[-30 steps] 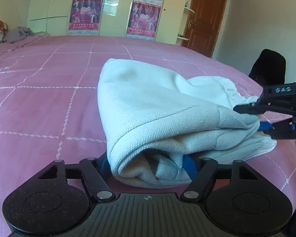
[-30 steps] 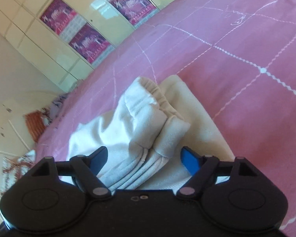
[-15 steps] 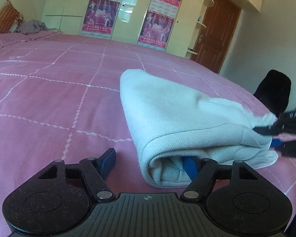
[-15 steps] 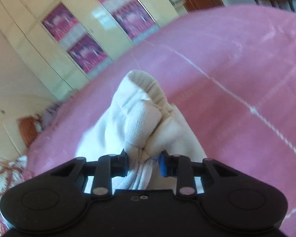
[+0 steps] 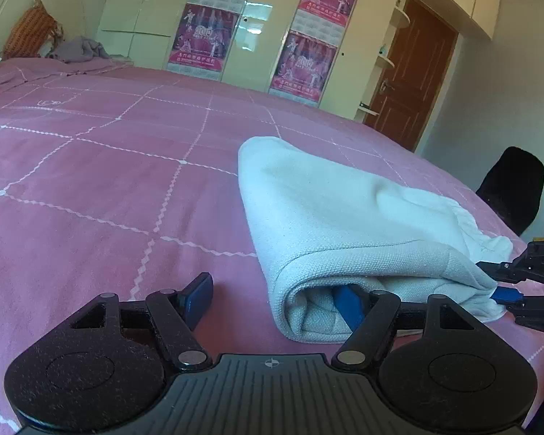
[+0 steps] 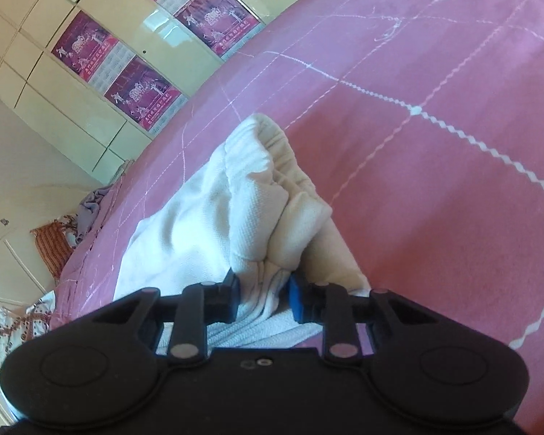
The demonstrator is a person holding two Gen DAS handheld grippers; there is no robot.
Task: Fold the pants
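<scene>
The white pants [image 5: 344,217] lie folded in a thick bundle on the pink bedspread [image 5: 108,188]. My left gripper [image 5: 275,299] is open at the bundle's near left corner; its right finger [image 5: 348,306] is tucked inside the fold and its left finger [image 5: 197,295] rests on the bedspread outside it. My right gripper [image 6: 263,291] is shut on the bunched waistband end of the pants [image 6: 257,195]. It also shows in the left wrist view [image 5: 507,293], at the bundle's right end.
The bedspread [image 6: 435,145] has a white stitched grid. Cream wardrobes with purple posters [image 5: 301,61] stand beyond the bed, a brown door [image 5: 409,72] at the right. A black chair [image 5: 511,185] stands by the bed's right side. Loose clothes [image 5: 76,49] lie far left.
My right gripper has closed on the waistband end. My left gripper has slid left and back, so the bundle's corner no longer sits between both fingers. The bundle lies flatter.
</scene>
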